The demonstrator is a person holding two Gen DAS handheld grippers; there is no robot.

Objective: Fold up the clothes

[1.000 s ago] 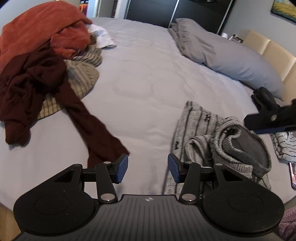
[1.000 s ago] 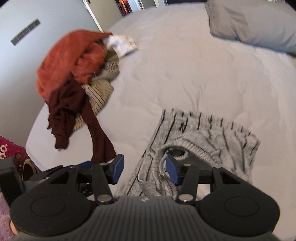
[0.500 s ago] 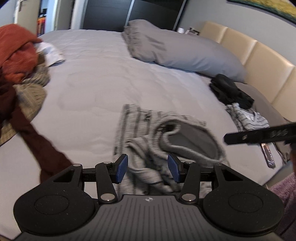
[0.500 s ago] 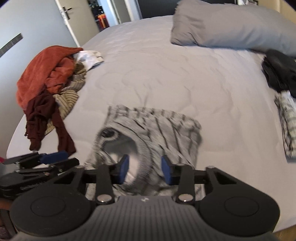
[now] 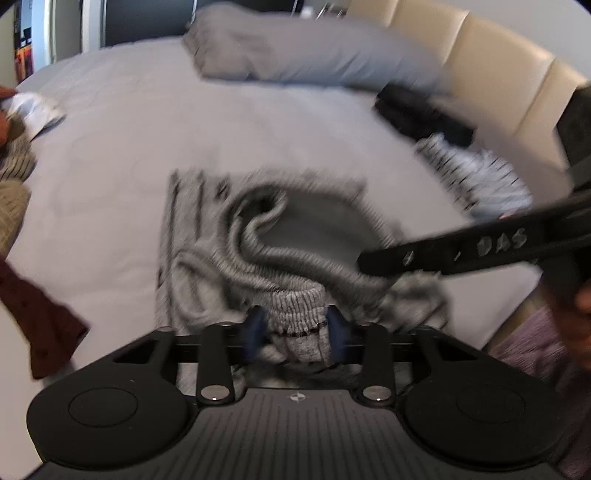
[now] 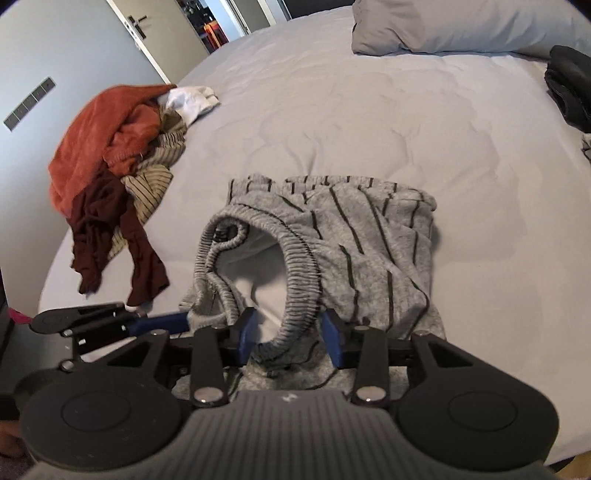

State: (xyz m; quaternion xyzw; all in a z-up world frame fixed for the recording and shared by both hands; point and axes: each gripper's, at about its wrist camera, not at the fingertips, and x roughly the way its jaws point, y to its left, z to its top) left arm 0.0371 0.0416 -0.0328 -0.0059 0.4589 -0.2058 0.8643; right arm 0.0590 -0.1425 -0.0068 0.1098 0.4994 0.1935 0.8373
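A grey knit garment with dark stripes (image 6: 351, 240) lies crumpled on the bed, its ribbed waistband (image 6: 295, 280) gaping toward me. My left gripper (image 5: 295, 332) is at the near edge. Its jaws are closing, and a bunched stretch of the waistband (image 5: 295, 314) fills the gap between the blue pads. The right gripper (image 6: 288, 332) straddles another stretch of the band. Its jaws are opening, with cloth lying loosely between the pads. In the left wrist view, the right gripper's finger (image 5: 461, 251) crosses over the garment's right side. The left wrist view is blurred.
A heap of orange, maroon and striped beige clothes (image 6: 110, 155) with white socks (image 6: 192, 99) sits at the bed's far left. A grey pillow (image 6: 461, 26), a black garment (image 6: 569, 85) and a striped folded piece (image 5: 480, 173) lie near the beige headboard (image 5: 498, 74).
Both grippers have come down onto the grey garment's near edge. The left pads have drawn together on the waistband. The right pads stand narrower than a second ago.
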